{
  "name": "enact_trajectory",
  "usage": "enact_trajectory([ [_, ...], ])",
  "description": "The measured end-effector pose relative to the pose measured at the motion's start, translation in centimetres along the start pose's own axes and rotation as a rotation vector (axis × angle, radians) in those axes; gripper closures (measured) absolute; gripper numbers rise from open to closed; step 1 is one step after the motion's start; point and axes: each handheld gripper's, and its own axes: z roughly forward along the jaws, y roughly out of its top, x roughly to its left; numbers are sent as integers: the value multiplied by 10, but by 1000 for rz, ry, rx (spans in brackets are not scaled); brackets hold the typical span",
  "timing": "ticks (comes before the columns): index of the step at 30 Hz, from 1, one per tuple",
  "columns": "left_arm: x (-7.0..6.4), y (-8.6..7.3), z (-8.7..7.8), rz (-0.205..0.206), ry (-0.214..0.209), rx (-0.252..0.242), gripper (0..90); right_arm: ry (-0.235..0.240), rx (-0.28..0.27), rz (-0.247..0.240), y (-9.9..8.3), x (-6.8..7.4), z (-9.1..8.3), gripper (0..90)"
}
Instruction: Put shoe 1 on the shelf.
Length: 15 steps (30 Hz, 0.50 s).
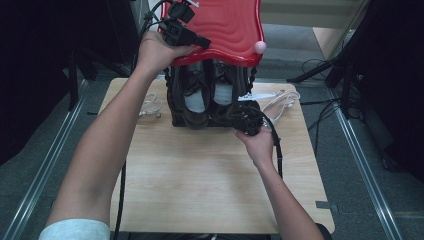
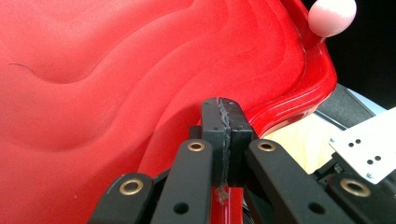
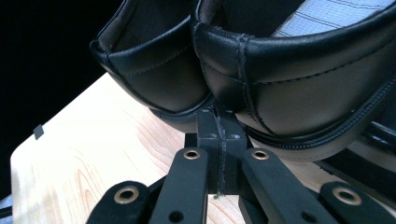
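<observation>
Forearms are seen rising from the bottom edge of the high view, each hand carrying a gripper toward a black case that stands on the far half of the wooden table [image 1: 200,175]. Its red lid [image 1: 225,30], glossy and moulded in rippling waves, is tipped open above the case, and a pale pink knob [image 1: 260,47] is set at the lid's right corner. The left gripper [image 1: 202,42] is held at the lid's front left edge; in the left gripper view its jaws are pressed together on the thin red rim [image 2: 224,203], with the wavy red surface and the pink knob [image 2: 332,16] beyond. Inside the black case [image 1: 176,107] a pair of black leather shoes [image 1: 210,95] is stood, with pale insoles visible. The right gripper [image 1: 245,117] is held low at the case's front right corner; in the right gripper view [image 3: 219,123] its jaws are seen pressed together, tips just below the stitched heels of the shoes [image 3: 280,93], and it cannot be told whether anything is pinched. White cords [image 1: 282,100] lie on the table right of the case, and a clear looped object [image 1: 150,106] lies to its left.
</observation>
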Motion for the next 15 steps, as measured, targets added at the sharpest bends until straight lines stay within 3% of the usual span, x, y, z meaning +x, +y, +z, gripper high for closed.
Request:
enact_trajectory([
  [4, 0, 0, 0, 1, 1, 1, 900, -27, -8, 4, 4, -2, 0, 900],
  [8, 0, 0, 0, -2, 2, -1, 900, -9, -13, 19, 5, -6, 0, 900],
  [11, 0, 0, 0, -5, 2, 0, 900, -32, -21, 18, 7, -7, -1, 900],
  [15, 0, 0, 0, -9, 1, 0, 900, -27, -30, 33, 8, -10, -1, 900],
])
